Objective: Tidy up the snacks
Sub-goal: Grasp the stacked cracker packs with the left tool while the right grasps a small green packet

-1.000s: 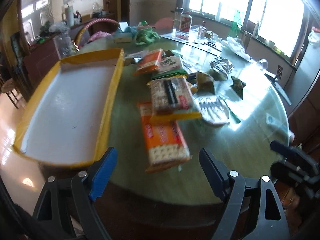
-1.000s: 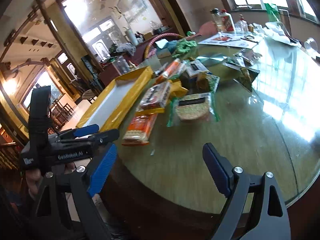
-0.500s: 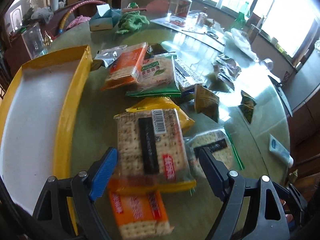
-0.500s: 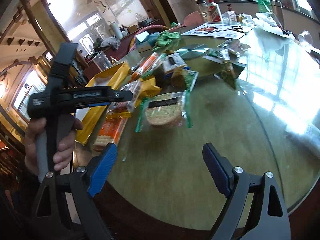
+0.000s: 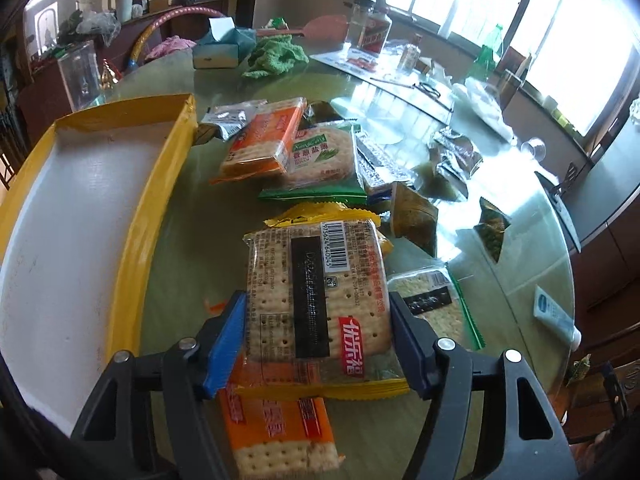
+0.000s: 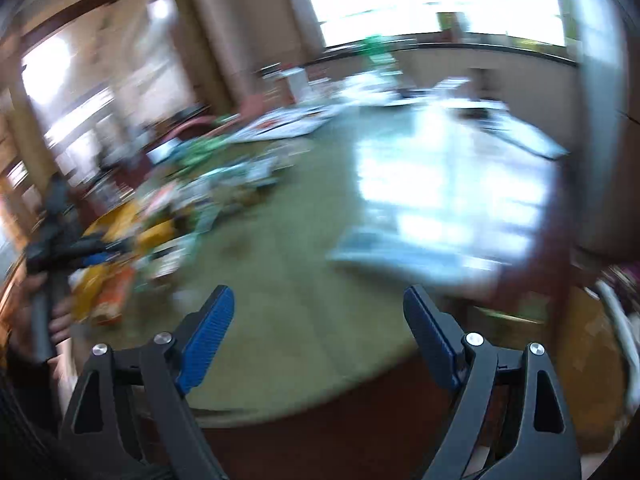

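In the left wrist view my left gripper [image 5: 316, 336] has its jaws on both sides of a yellow-edged cracker pack [image 5: 316, 292], touching its sides. That pack lies on an orange cracker pack [image 5: 280, 432]. Farther off lie another orange pack [image 5: 264, 140], a green-edged biscuit pack [image 5: 324, 156] and a clear pack with a green edge [image 5: 432, 308]. A long yellow tray [image 5: 132, 232] with a white floor stands to the left. My right gripper [image 6: 320, 332] is open and empty above the table's near edge; its view is blurred.
The round glass-topped table [image 5: 520, 272] also carries small dark snack bags [image 5: 492, 228], a white tube [image 5: 556, 316], a tissue box [image 5: 220, 48], a green cloth [image 5: 276, 58] and bottles [image 5: 372, 32] at the back. In the right wrist view the left gripper [image 6: 60, 240] shows at far left.
My left gripper has moved forward and down over the yellow-edged pack, and its jaws have closed in onto the pack's sides. My right gripper has swung right, away from the snacks.
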Available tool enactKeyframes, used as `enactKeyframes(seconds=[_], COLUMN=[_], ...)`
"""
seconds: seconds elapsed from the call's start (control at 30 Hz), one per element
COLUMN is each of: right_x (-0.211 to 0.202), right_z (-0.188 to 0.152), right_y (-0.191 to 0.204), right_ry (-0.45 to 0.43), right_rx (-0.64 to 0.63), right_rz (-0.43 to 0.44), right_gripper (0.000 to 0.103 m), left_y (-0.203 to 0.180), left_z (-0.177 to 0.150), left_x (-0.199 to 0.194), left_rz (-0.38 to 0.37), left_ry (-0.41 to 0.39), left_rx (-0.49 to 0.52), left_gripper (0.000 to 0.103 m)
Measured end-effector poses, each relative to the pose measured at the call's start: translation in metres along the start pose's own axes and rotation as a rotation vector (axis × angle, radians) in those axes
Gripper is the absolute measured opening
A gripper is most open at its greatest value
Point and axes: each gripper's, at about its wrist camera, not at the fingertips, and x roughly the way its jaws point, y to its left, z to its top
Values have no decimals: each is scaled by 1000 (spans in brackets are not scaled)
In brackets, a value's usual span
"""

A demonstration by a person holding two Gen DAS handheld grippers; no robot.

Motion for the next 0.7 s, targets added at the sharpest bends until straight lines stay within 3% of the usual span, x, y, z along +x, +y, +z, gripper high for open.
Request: enactKeyframes(seconds=[0.13, 0.2, 0.4, 0.57, 0.67, 0.7], right_x=[-14, -9, 23, 35, 33, 31], right_z=[-11, -13, -13, -21, -23, -24], right_y=[-72, -89, -119, -130, -117, -115], right_ry=[-2, 5, 60, 85, 82, 77], right_rx=[178, 191, 184, 187, 174, 169], right_rz=[-168, -218, -210, -208, -211, -214], right_gripper=[87, 87, 86, 56, 48, 34], left_y=[-2, -4, -2, 0, 0, 0], left_z=[-5, -7, -13, -16, -19, -19], left_x=[-11, -17, -29, -37, -41, -42], left_rz=[-13, -13, -46, -72, -89, -91], left_ry=[-21, -30, -37, -43, -44, -46], left_rx=[-4, 4, -7, -20, -21, -19], left_gripper=[68, 68, 68, 68, 68, 68])
